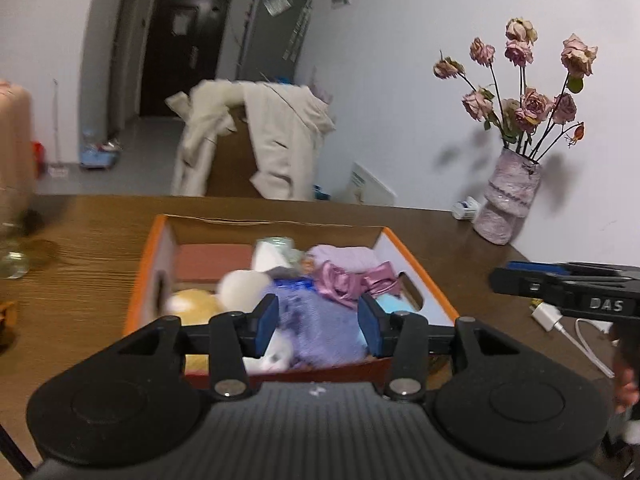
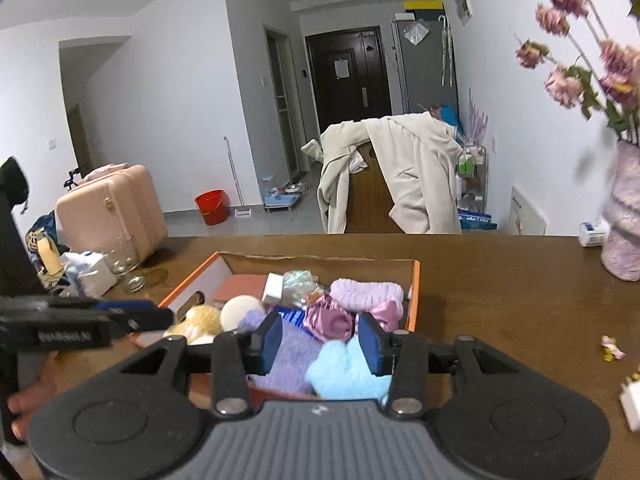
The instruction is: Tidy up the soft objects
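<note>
An orange-rimmed cardboard box (image 1: 420,264) (image 2: 416,296) sits on the wooden table, filled with soft things. Inside are a purple knit cloth (image 1: 320,348) (image 2: 288,356), a light blue cloth (image 2: 344,372), a pink satin scrunchie (image 1: 340,284) (image 2: 328,322), a lilac folded band (image 1: 344,258) (image 2: 366,292), a white round plush (image 1: 242,286) (image 2: 240,312) and a yellow plush (image 1: 192,306) (image 2: 198,320). My left gripper (image 1: 318,326) hovers open over the purple cloth, holding nothing. My right gripper (image 2: 320,344) hovers open over the light blue cloth, also holding nothing. The two grippers are side by side at the box's near edge.
A pink vase of dried roses (image 1: 508,200) (image 2: 624,220) stands at the table's right by the wall. Glass jars (image 2: 128,272) stand at the left. A white charger with cable (image 1: 552,318) lies right of the box. A coat-draped chair (image 2: 400,172) is beyond the table.
</note>
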Demonstrator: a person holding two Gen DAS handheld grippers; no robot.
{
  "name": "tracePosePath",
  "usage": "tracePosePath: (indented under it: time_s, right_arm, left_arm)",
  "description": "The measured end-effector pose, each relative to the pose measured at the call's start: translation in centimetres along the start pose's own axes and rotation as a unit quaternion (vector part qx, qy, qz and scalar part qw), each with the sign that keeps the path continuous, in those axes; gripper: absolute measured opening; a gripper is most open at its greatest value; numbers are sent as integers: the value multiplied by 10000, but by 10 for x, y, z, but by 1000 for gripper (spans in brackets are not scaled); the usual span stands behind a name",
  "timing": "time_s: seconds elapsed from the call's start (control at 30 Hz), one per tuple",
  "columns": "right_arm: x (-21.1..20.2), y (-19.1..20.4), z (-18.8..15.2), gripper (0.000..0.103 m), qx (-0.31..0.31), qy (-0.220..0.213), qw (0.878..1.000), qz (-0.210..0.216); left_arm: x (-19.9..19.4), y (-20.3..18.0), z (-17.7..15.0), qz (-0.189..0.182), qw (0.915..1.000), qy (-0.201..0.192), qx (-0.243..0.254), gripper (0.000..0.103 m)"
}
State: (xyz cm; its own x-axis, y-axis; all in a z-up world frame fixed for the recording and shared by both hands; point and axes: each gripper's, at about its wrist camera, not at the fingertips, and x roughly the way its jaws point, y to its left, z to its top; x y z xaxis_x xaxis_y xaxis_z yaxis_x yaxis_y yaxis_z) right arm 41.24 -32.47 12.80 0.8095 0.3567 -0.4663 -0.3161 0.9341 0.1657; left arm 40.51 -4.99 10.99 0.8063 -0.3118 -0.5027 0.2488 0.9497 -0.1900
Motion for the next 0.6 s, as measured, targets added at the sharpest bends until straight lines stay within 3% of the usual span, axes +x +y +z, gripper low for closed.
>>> tracePosePath:
  time_s: [0.2, 0.3, 0.43, 0.6]
  right_arm:
    - [-61, 26, -27, 48, -123, -393, 9991, -60]
    - [-91, 47, -50, 62, -239, -886, 9957, -149]
    - [-120, 72, -83, 87, -413, -1609, 9855, -357]
    - [-148, 94, -123, 95, -452, -2089, 9759, -437]
  left_arm:
    - [-69, -1, -26, 761, 9956, -489, 226, 53]
    - [-101, -4, -46, 1036, 9902, -897, 286, 73]
    - [-138, -9, -78, 1211, 9816, -1417, 422, 88]
    - [-173, -15, -114, 1150, 9759, -1768, 561, 97]
